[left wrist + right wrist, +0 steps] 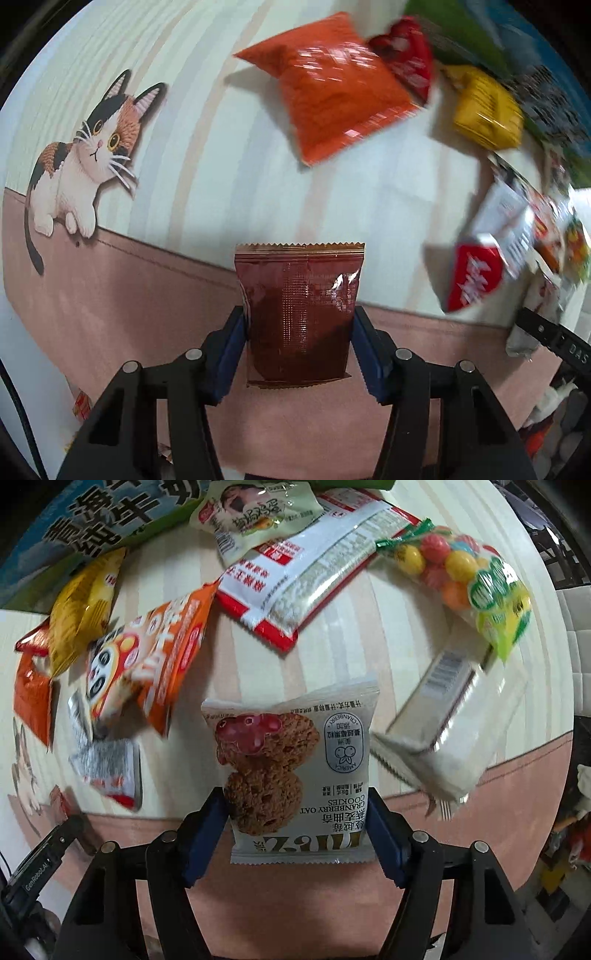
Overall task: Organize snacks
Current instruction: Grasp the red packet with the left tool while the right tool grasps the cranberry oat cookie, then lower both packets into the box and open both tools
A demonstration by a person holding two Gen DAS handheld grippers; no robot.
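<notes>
While the left gripper [299, 332] holds a dark red-brown snack packet [301, 314] clamped between its blue-padded jaws, the packet stands upright with its serrated top edge above the jaw tips, over the pink band of the bench mat [110, 295]. Ahead of these jaws and slightly to the right lies an orange snack bag [332, 96]; touching its far right corner is a small red packet [406, 55], and just beside that, further right, a yellow packet [487, 110]. Well to the left of the jaws, a calico cat picture [85, 158] is printed on the mat. To the right of the jaws a white and red packet [480, 266] appears blurred.

The right gripper [299, 819] is likewise clamped, its jaws closed on a white cranberry oat cookie packet [295, 771] held upright with the print upside down. Left of these jaws and ahead sits an orange panda-print bag [147, 657], with a yellow bag [81, 605] beyond it. Straight ahead lies a red and white packet [314, 572], partly under a pale green packet [255, 517]. Ahead to the right is a clear bag of coloured candy balls [461, 572], and nearer, just right of the jaws, a white wrapper with a barcode [443, 731], blurred. A blue and green carton [92, 524] stands at the far left edge.
</notes>
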